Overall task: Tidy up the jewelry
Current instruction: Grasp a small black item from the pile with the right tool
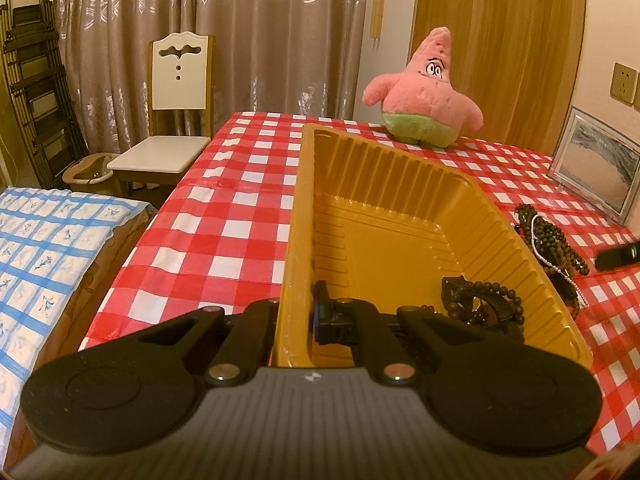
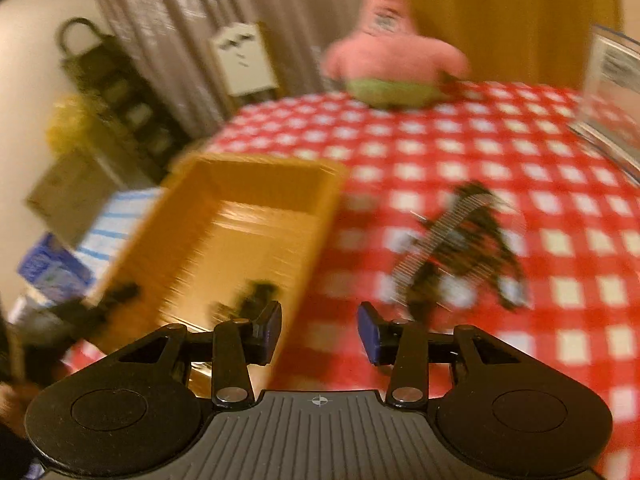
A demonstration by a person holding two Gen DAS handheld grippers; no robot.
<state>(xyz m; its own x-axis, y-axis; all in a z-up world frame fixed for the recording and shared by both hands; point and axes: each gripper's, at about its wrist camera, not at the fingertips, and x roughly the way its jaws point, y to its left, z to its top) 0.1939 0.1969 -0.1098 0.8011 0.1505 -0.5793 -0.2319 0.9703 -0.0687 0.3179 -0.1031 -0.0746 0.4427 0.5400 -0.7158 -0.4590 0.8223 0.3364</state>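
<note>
Left wrist view: the left hand-held gripper point(image 1: 298, 320) is closed on the near left wall of the yellow tray point(image 1: 384, 240), one finger outside the wall and one inside, pads pressed on the plastic; the tray runs straight ahead of the fingers across the red-and-white checked tabletop point(image 1: 224, 216); inside the tray, just right of the inner finger at the near end, lies a dark beaded bracelet point(image 1: 484, 304); beyond the tray's right rim, on the tabletop, sits a pile of dark bead strands with a white pearl strand point(image 1: 556, 240); a dark, blurred tip at the far right edge, probably part of the other tool, cannot be identified with certainty; a pink plush toy point(image 1: 424, 92) stands at the far end of the tabletop, ahead and to the right; a white chair point(image 1: 168, 136) stands ahead and to the left.

Right wrist view (motion-blurred): the right hand-held gripper point(image 2: 319, 334) has its jaws partly apart with nothing between the blue pads; the tray point(image 2: 328, 208) lies ahead and left of the fingers, the left finger over its near right corner; a dark bracelet point(image 2: 256, 298) is in it just ahead of the left finger; the bead pile point(image 2: 460, 240) lies on the tabletop point(image 2: 520, 152) ahead and right, apart from the fingers.
</note>
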